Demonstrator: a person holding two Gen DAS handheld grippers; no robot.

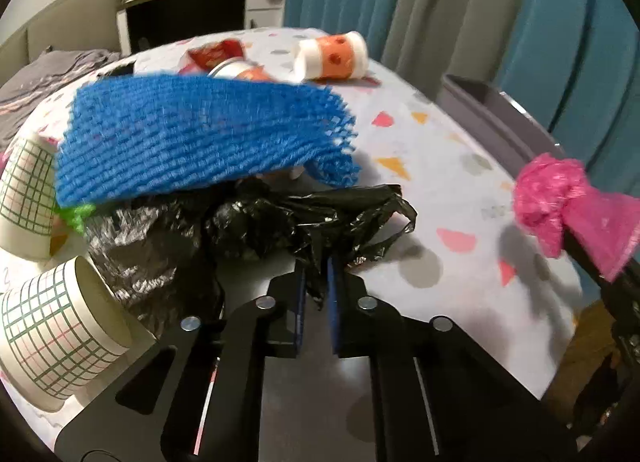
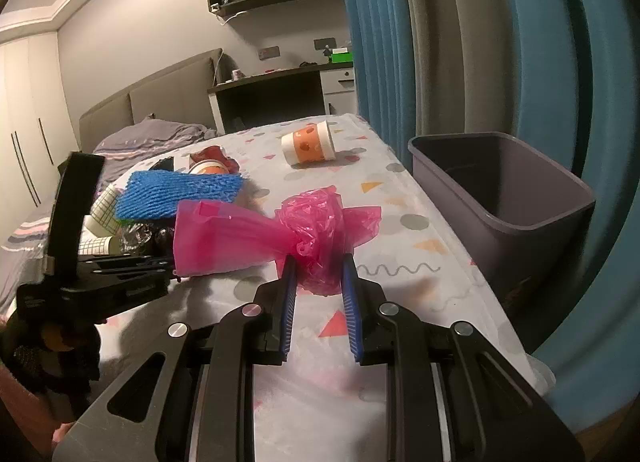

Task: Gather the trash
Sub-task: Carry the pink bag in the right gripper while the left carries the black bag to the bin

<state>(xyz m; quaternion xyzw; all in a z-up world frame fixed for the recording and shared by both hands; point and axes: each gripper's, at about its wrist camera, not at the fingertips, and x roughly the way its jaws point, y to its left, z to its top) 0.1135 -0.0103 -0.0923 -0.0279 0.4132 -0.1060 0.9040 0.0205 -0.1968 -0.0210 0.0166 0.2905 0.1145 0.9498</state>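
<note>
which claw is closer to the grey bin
Right. The right claw, shut on the pink bag, sits just beside the grey bin; the left claw, gripping the black bag, is farther off.

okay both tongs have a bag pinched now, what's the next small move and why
Probably carry the right tongs, shut on the pink bag, toward the grey bin and let go above it. The bin stands open just beside that bag. The left tongs grip the black bag, whose bulk lies under the blue mesh, so it can wait.
</note>
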